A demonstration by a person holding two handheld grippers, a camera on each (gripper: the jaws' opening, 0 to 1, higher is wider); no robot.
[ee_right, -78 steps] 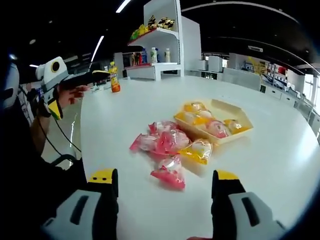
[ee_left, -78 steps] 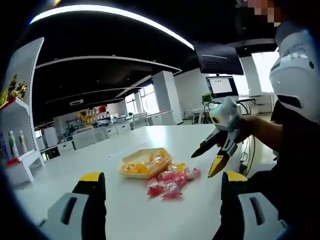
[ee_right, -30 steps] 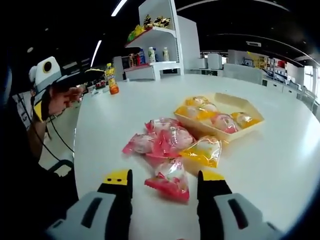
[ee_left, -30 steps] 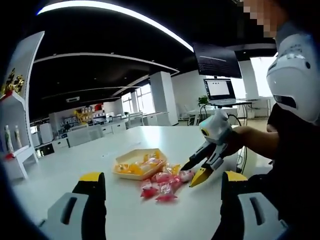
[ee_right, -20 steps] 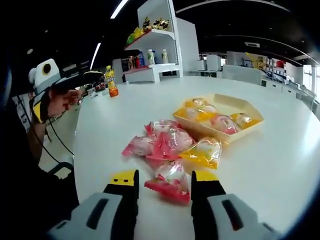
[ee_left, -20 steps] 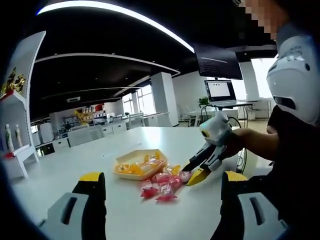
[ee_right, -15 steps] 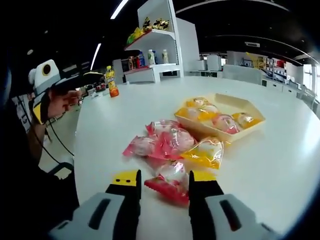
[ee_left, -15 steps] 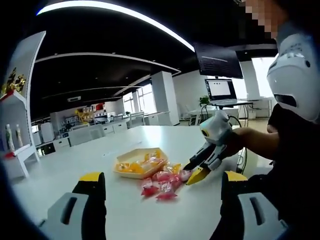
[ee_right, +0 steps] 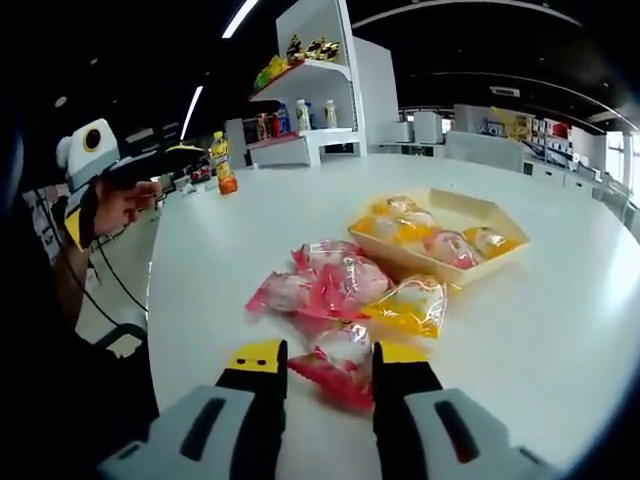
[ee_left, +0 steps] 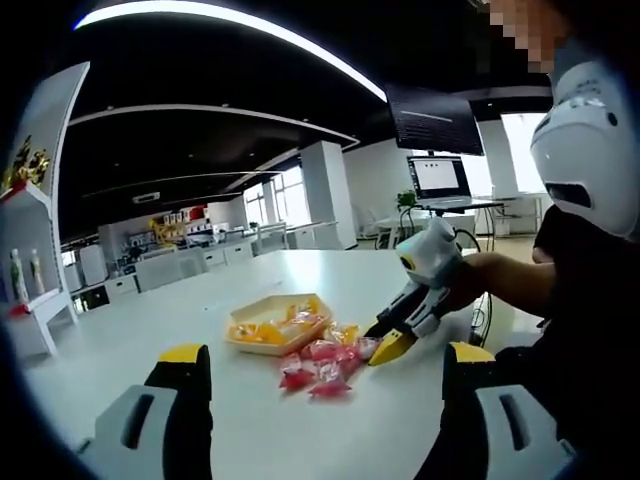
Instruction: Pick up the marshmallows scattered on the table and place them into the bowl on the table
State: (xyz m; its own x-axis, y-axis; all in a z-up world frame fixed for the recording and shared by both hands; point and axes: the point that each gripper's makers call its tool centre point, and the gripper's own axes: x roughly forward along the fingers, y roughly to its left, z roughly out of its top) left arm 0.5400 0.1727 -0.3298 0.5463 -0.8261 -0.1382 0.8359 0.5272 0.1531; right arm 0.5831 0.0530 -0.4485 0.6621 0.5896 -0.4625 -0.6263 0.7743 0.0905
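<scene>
My right gripper (ee_right: 318,362) sits low over the white round desk (ee_right: 560,330); its yellow-tipped jaws are drawn in on either side of a pink plastic-wrapped marshmallow packet (ee_right: 335,372), touching or all but touching it; I cannot tell if the pinch is firm. Just beyond lies a heap of pink wrapped marshmallows (ee_right: 325,278) and one yellow wrapped marshmallow (ee_right: 412,305); behind them the shallow yellow rectangular bowl (ee_right: 478,262) holds several packets. My left gripper (ee_left: 318,360) hangs apart from the pile, jaws spread wide; from it I see the right gripper (ee_left: 392,338) tip-down at the pile's edge.
</scene>
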